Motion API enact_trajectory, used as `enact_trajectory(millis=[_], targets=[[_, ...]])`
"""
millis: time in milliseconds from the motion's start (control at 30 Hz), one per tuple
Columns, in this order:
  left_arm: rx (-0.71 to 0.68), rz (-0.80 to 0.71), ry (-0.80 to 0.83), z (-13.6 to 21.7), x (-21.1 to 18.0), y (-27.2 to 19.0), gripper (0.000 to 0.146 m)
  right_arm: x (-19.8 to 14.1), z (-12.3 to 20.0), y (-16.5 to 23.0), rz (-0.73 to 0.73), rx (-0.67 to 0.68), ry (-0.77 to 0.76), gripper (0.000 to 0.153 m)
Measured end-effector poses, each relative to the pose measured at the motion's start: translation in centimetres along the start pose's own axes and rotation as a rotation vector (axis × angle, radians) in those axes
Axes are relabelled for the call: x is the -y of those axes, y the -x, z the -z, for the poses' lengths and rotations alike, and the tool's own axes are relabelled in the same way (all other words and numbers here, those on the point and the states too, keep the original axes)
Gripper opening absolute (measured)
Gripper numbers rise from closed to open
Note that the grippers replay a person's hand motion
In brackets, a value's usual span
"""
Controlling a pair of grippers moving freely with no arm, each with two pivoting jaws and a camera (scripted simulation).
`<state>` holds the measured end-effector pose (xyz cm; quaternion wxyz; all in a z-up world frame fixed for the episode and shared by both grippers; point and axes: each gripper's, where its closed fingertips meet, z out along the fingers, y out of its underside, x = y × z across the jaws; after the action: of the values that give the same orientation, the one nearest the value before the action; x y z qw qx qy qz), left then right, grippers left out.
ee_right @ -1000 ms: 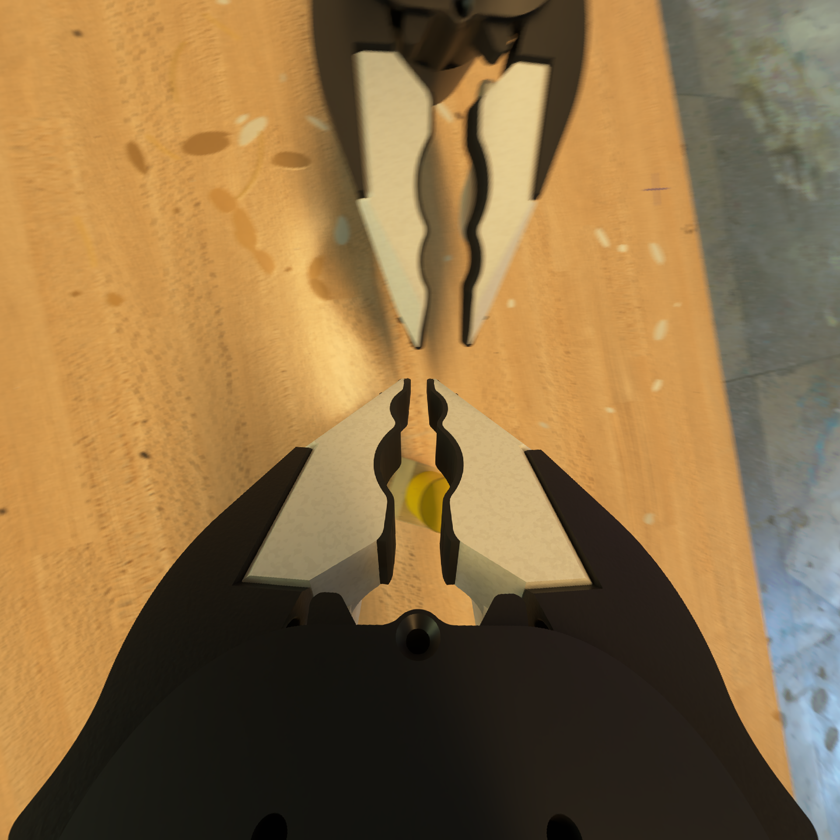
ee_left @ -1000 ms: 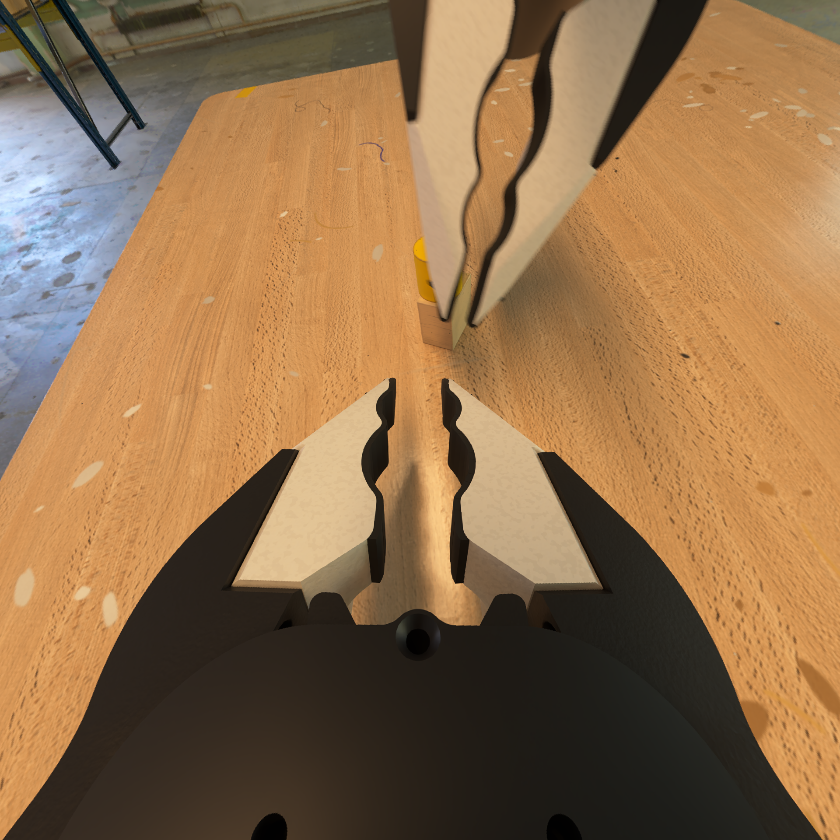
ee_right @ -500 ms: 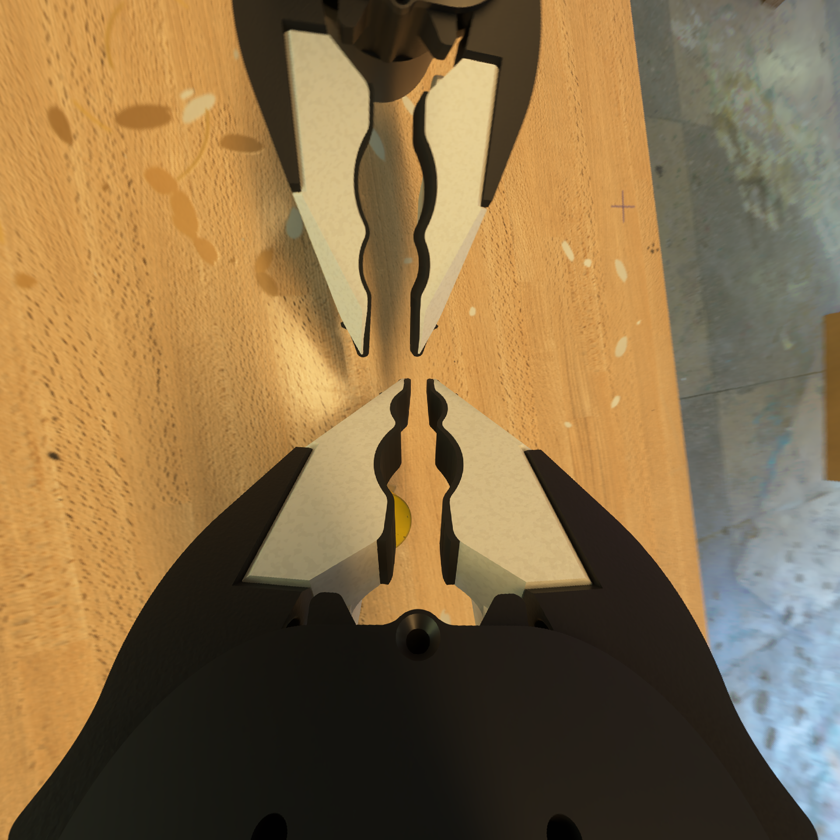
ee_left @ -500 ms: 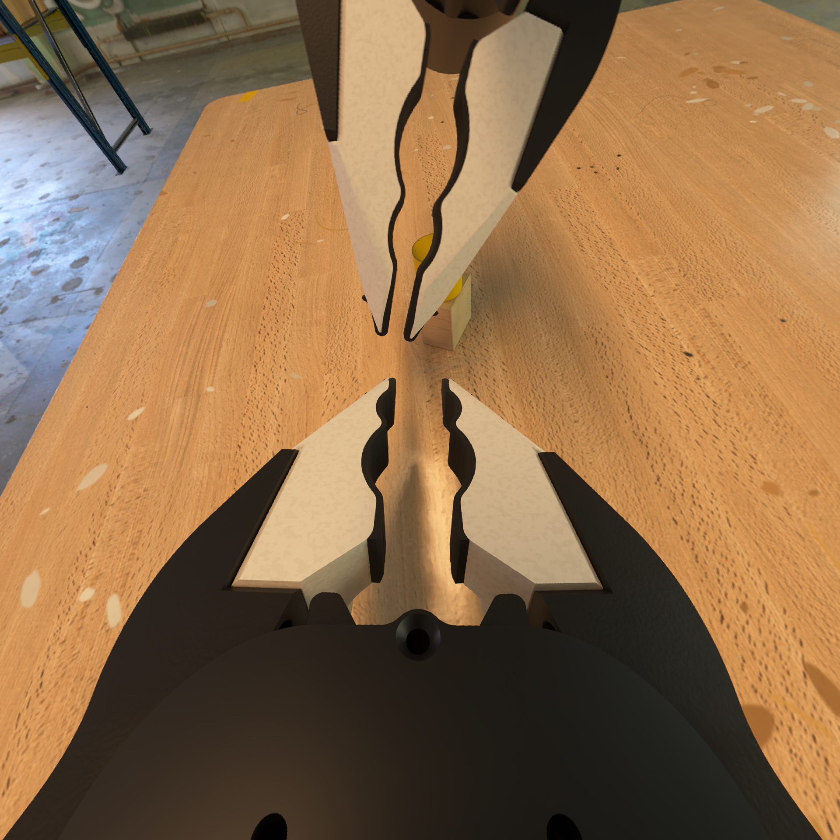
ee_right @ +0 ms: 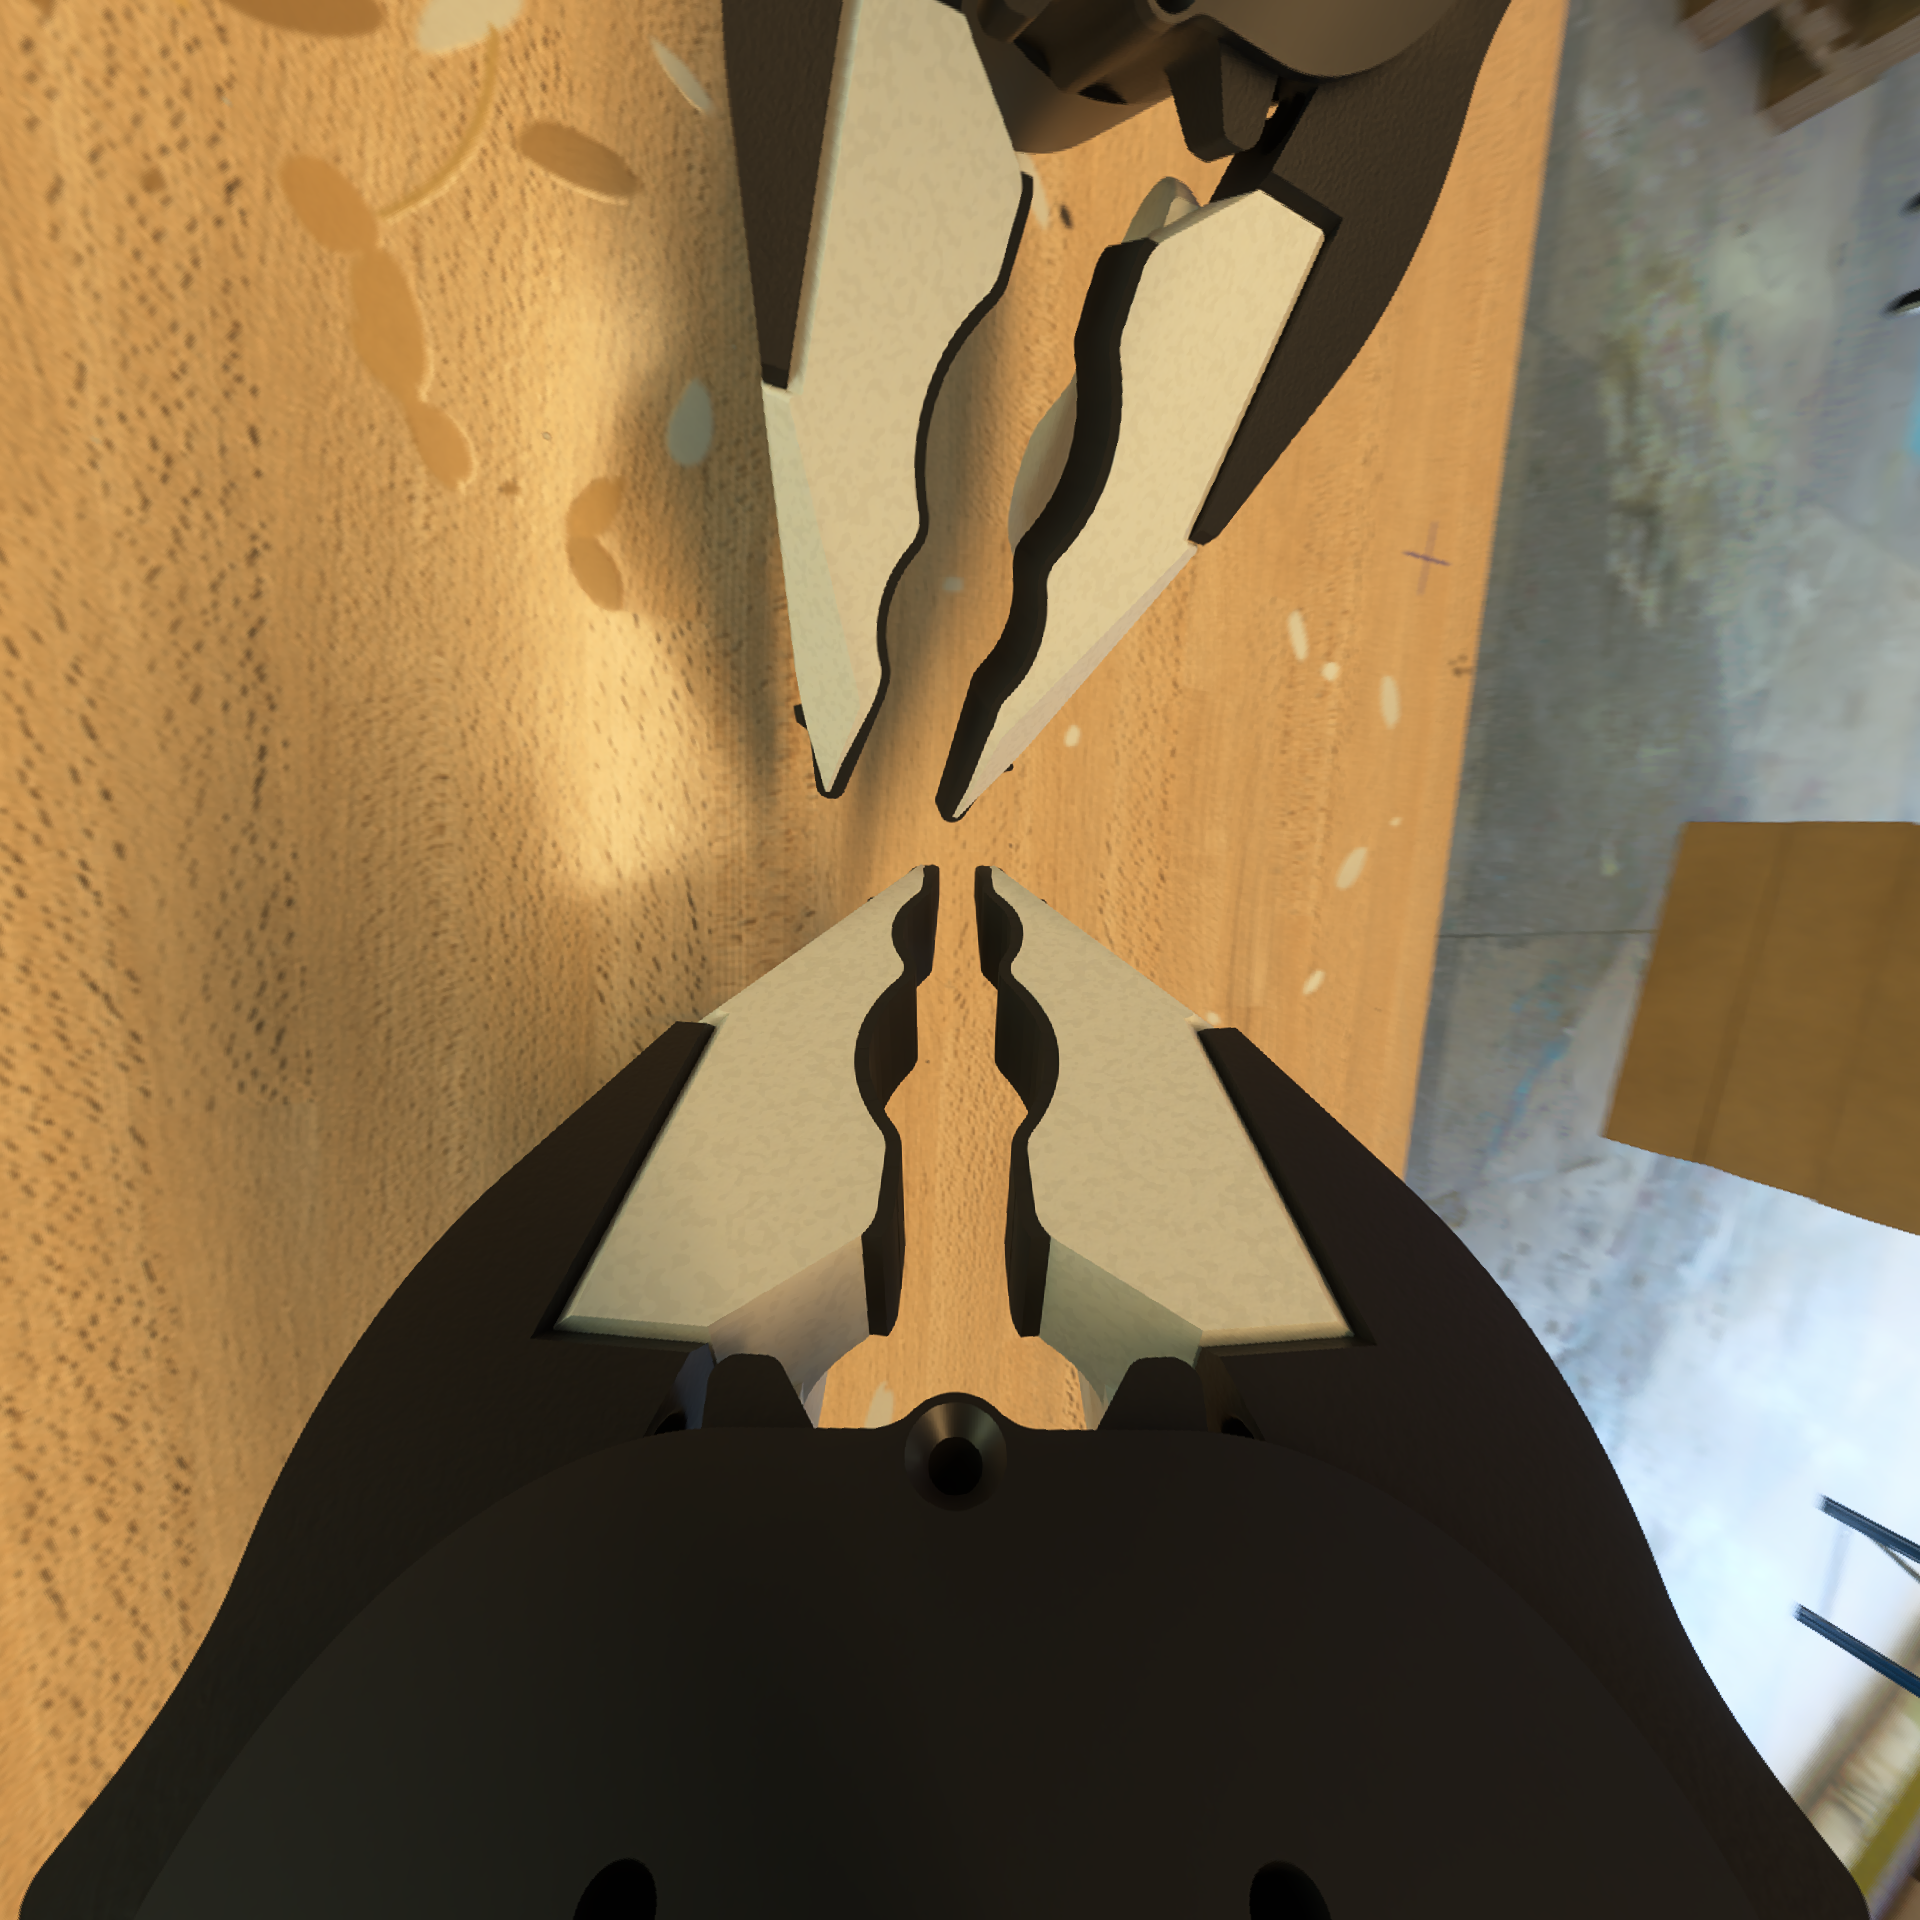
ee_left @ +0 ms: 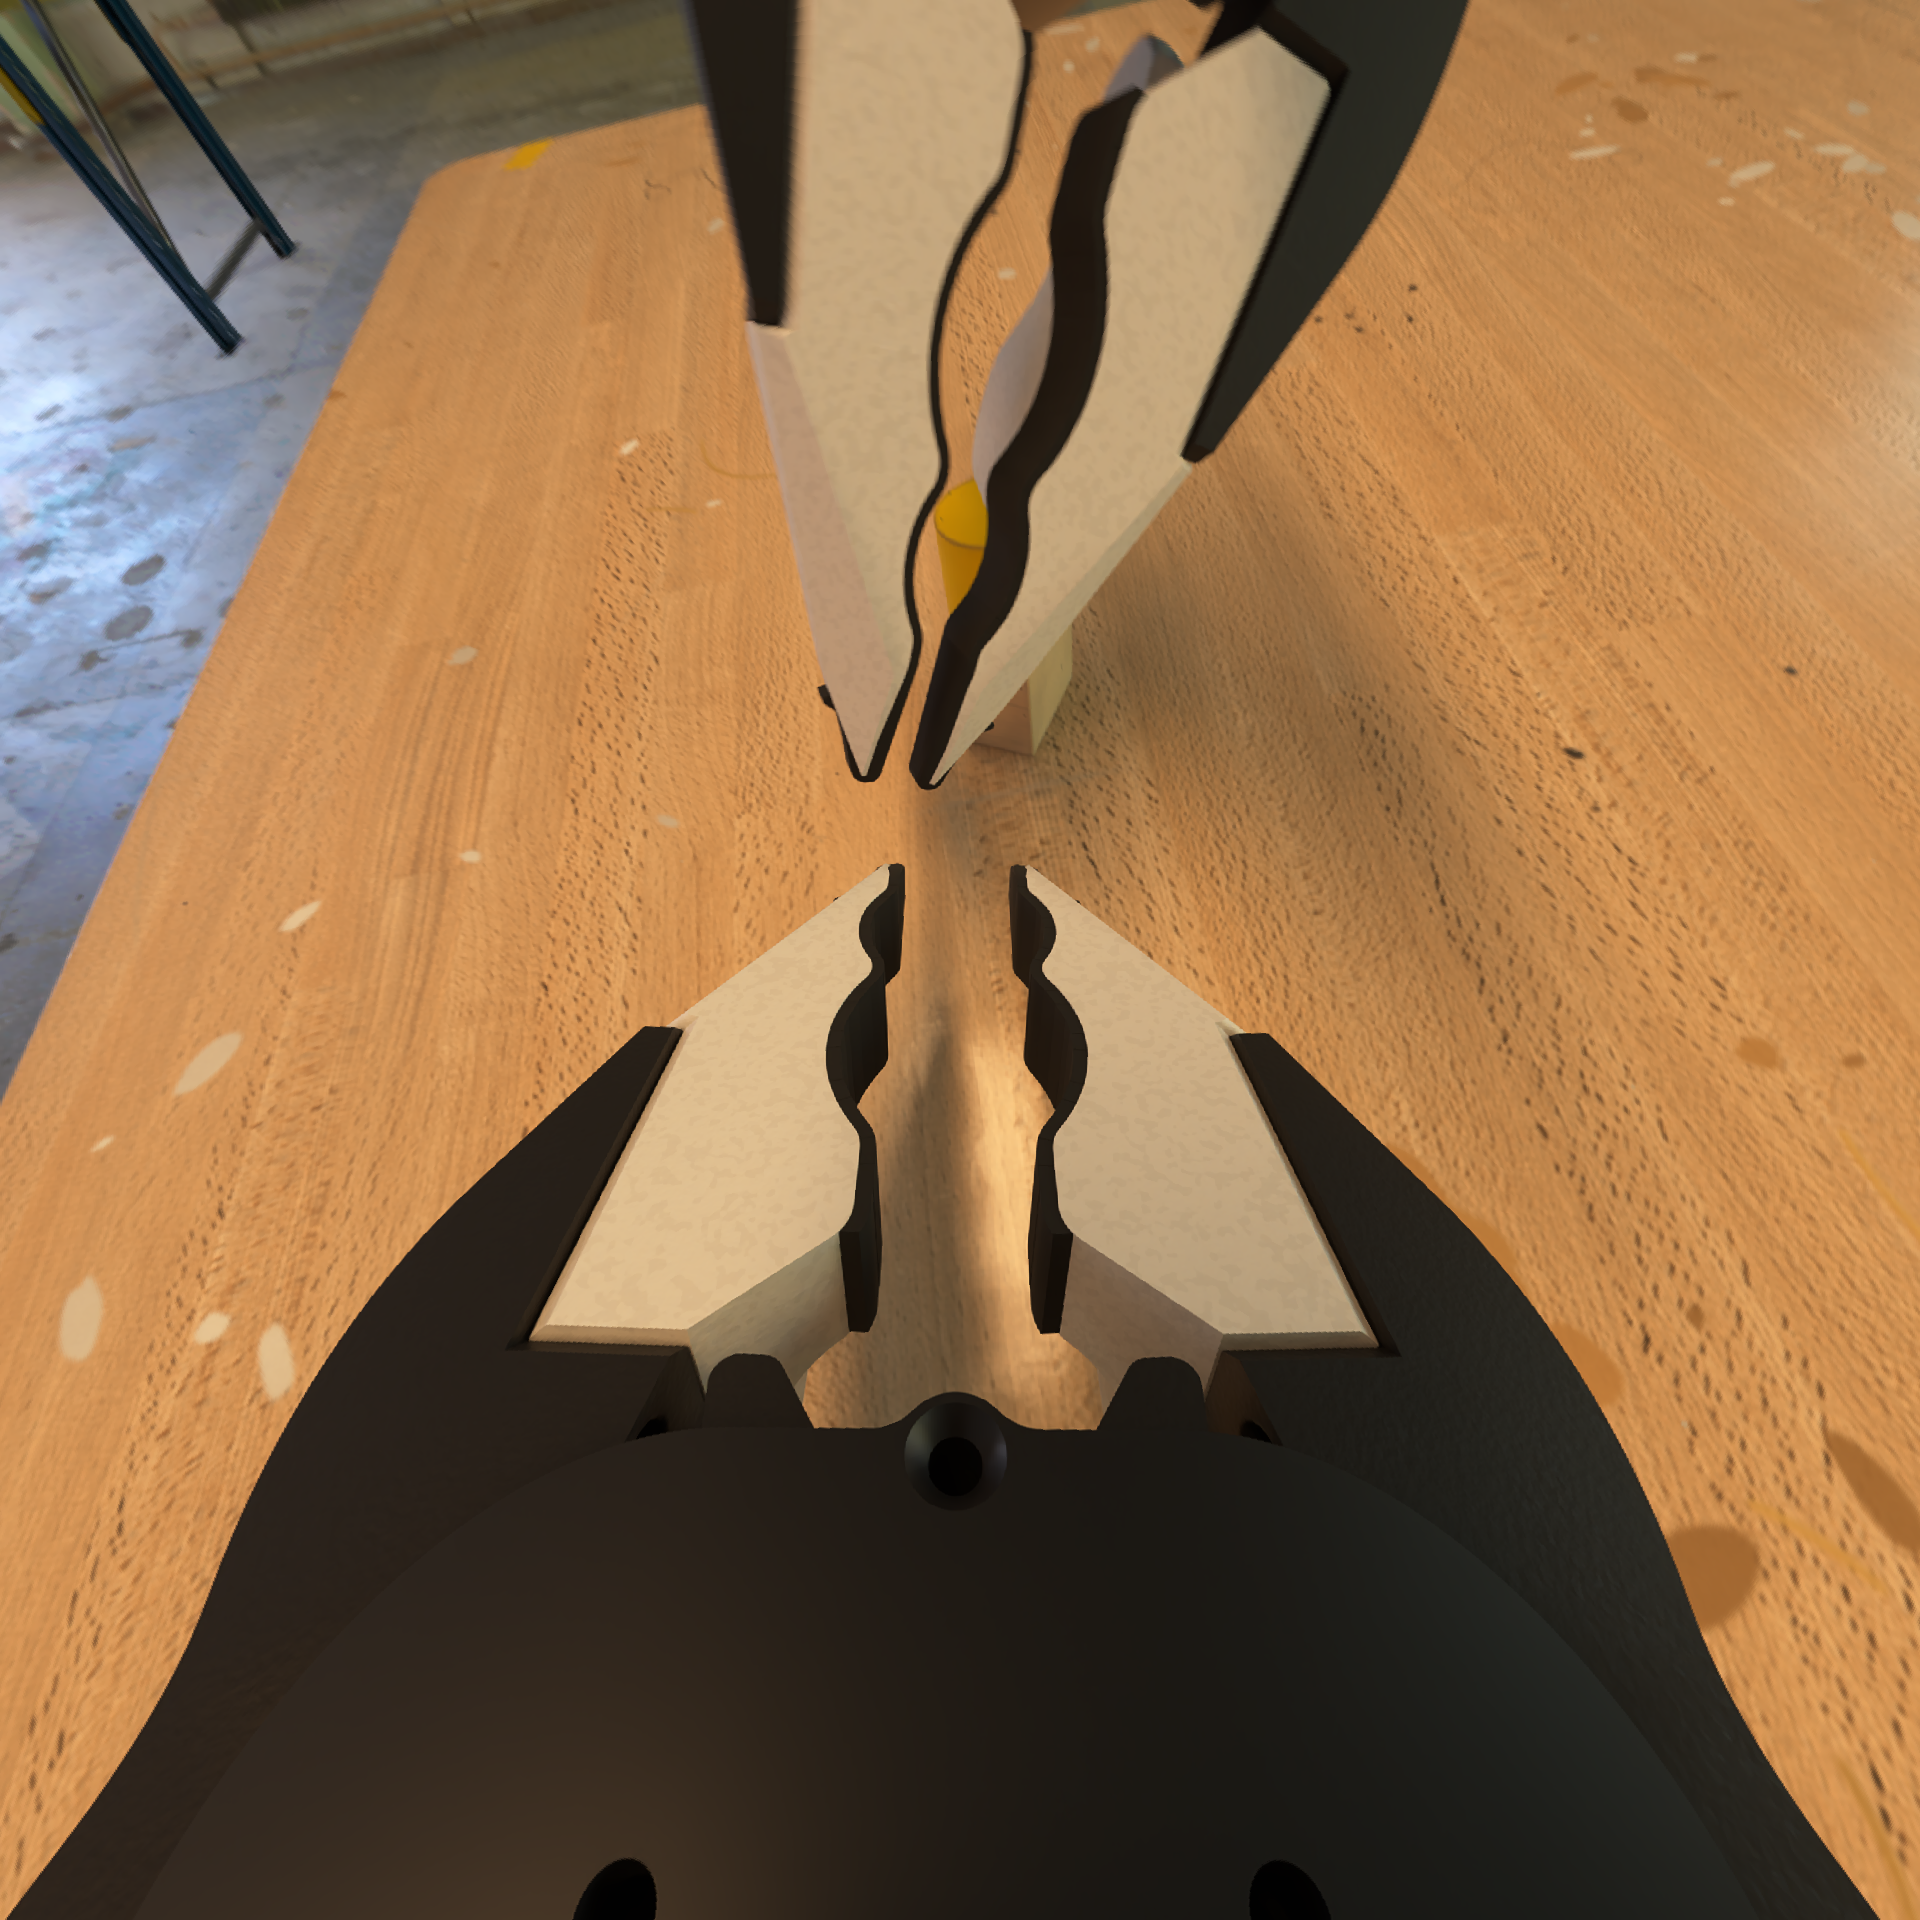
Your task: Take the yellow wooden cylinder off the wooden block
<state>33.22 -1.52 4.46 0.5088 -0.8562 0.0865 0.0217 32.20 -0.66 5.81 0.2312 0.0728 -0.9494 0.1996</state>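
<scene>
The yellow wooden cylinder (ee_left: 958,540) stands upright on the small pale wooden block (ee_left: 1047,694) on the table, seen only in the left wrist view. My right gripper (ee_left: 899,777) hangs tip-down in front of them and hides most of both. It holds nothing, and its jaws are almost closed (ee_right: 956,871). My left gripper (ee_left: 956,871) sits low over the table, nearer than the block, with its jaws a narrow gap apart and empty. It faces the right gripper tip to tip (ee_right: 890,802). The cylinder and block are out of the right wrist view.
The long wooden table (ee_left: 416,727) runs ahead, its left edge over a concrete floor (ee_left: 94,499). Blue metal frame legs (ee_left: 156,208) stand on the floor at the far left. A brown board (ee_right: 1787,1018) lies beyond the table edge in the right wrist view.
My right gripper has moved off the cylinder and block toward the left gripper and tilted; the cylinder has slipped out of its view. The left gripper has stayed in place.
</scene>
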Motion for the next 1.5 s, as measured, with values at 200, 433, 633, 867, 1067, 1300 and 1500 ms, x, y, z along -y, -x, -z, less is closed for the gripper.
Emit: enact_trajectory(millis=[200,433,633,867,1067,1300,1500], targets=[[0.001,-0.028,0.034,-0.2,-0.5,-0.3,0.019,0.1,-0.4,0.3,-0.05,0.132,0.02,0.007],[-0.021,-0.003,0.007,-0.2,0.2,-0.2,0.018,0.2,1.5,-0.3,-0.105,0.069,-0.028,0.007],[-0.037,-0.089,0.024,-1.1,1.7,-0.7,0.018,-0.6,4.1,0.8,-0.271,0.08,-0.126,0.007],[-0.106,-0.234,0.136,-2.6,3.1,-1.6,0.018,-3.5,7.1,2.5,-0.538,0.019,-0.231,0.007],[-0.14,-0.256,0.2,-3.0,3.5,-1.6,0.017,-5.7,5.7,5.8,-0.727,0.115,-0.218,0.007],[-0.159,-0.121,0.178,-2.8,3.0,-0.3,0.018,-6.6,3.5,8.7,-0.668,0.296,-0.027,0.007],[-0.19,-0.056,0.122,-2.7,2.8,0.0,0.018,-6.9,2.6,9.2,-0.626,0.347,0.097,0.007]])
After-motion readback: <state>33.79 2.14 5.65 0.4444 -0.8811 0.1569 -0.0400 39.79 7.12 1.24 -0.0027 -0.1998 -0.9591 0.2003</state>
